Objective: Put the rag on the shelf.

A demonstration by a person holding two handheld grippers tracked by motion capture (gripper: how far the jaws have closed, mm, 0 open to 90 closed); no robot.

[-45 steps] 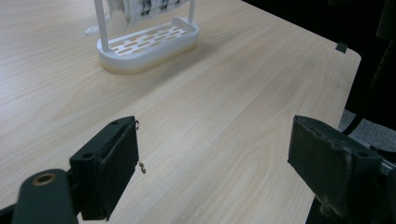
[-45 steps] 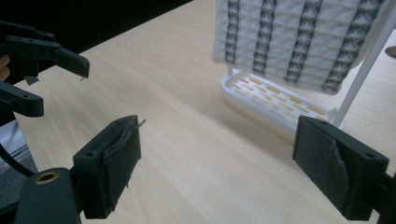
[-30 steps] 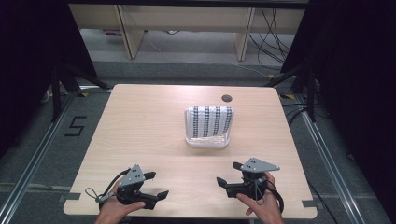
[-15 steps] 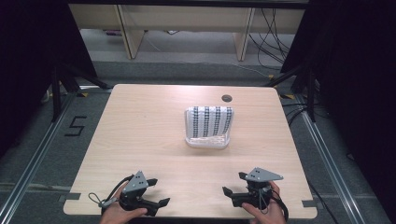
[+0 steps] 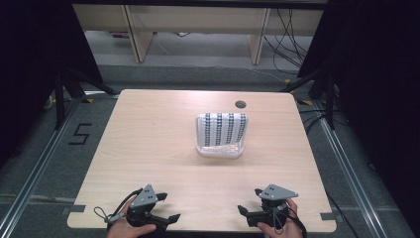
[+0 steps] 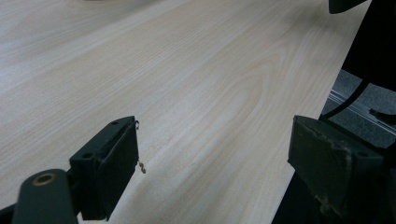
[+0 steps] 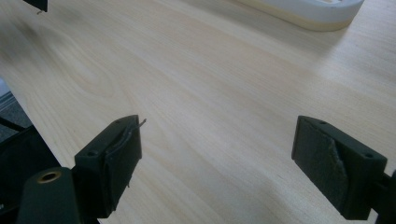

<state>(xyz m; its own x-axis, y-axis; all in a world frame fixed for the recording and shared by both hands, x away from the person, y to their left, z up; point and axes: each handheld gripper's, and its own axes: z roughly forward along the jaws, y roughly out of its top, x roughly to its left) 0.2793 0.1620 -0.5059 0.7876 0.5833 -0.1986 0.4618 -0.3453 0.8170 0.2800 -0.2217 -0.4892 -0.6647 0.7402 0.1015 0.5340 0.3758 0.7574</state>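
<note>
Two grippers are sitting at the table's (image 5: 148, 148) near edge, jaws spread wide, holding nothing. The white tray (image 5: 220, 148) with its striped cloth (image 5: 222, 128) is lying mid-table, well ahead of both; the right gripper (image 5: 247, 212) looks nearer than the left gripper (image 5: 168, 219).

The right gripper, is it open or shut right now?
Open. In the right gripper view, the right gripper has its two black jaws standing wide apart, with bare wooden table between them and nothing held.
</note>
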